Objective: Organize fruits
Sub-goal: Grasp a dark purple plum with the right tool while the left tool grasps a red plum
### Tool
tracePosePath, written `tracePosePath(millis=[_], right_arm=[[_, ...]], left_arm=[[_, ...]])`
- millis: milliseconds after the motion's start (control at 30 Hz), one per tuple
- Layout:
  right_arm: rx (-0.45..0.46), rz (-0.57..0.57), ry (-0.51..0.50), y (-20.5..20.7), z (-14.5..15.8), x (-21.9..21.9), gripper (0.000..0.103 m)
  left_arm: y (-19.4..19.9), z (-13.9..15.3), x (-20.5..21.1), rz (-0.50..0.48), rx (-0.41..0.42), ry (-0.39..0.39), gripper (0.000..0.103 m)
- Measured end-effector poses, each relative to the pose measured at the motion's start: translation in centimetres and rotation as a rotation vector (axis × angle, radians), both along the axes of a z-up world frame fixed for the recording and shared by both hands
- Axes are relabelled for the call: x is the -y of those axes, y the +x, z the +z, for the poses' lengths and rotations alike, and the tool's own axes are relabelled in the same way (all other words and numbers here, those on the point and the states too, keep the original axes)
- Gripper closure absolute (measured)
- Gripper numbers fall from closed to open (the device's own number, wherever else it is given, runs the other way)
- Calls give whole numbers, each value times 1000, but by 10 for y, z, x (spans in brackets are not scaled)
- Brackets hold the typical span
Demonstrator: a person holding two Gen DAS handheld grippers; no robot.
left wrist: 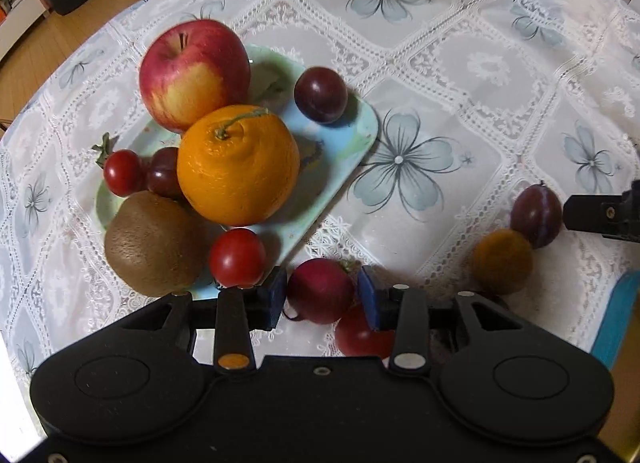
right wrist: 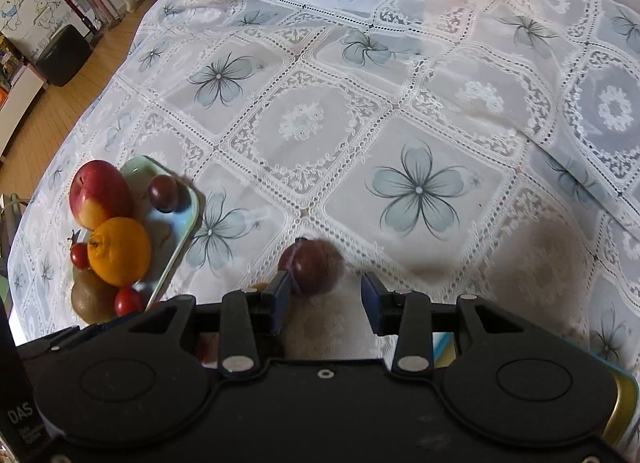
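A pale green tray (left wrist: 360,135) holds an apple (left wrist: 192,71), an orange (left wrist: 238,165), a kiwi (left wrist: 152,243), cherry tomatoes (left wrist: 237,257) and dark plums (left wrist: 320,94). My left gripper (left wrist: 322,299) is open around a red radish-like fruit (left wrist: 320,289) on the cloth beside the tray; another red fruit (left wrist: 360,337) lies under it. A plum (left wrist: 536,213) and a small orange fruit (left wrist: 502,261) lie to the right. My right gripper (right wrist: 324,299) is open, with that plum (right wrist: 314,267) between its fingertips, nearer the left finger. The tray (right wrist: 188,223) shows at left.
A lace tablecloth with blue flowers (right wrist: 416,189) covers the table. Wooden floor, a black stool (right wrist: 64,55) and furniture lie beyond the far left edge. A teal object (left wrist: 616,319) sits at the near right table edge.
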State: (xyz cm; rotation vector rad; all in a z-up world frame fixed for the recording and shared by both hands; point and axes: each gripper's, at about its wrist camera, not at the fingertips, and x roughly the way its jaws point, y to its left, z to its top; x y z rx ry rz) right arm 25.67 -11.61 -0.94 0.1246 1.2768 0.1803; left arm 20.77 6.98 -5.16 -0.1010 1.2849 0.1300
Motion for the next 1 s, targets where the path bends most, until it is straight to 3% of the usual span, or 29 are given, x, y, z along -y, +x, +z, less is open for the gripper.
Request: tracePosePath(millis=[533, 600, 800, 1000], right_arm=[[-120, -11, 36, 31, -56, -37, 60], [-105, 7, 16, 30, -54, -40, 71], [-82, 26, 21, 22, -41, -32, 71], [-48, -24, 33, -1, -7, 4, 71]], left_arm=[[-4, -1, -10, 38, 20, -57, 59], [-7, 2, -13, 47, 23, -76, 60], [-27, 30, -14, 62, 69, -71, 59], [-61, 71, 8, 29, 125, -68, 59]])
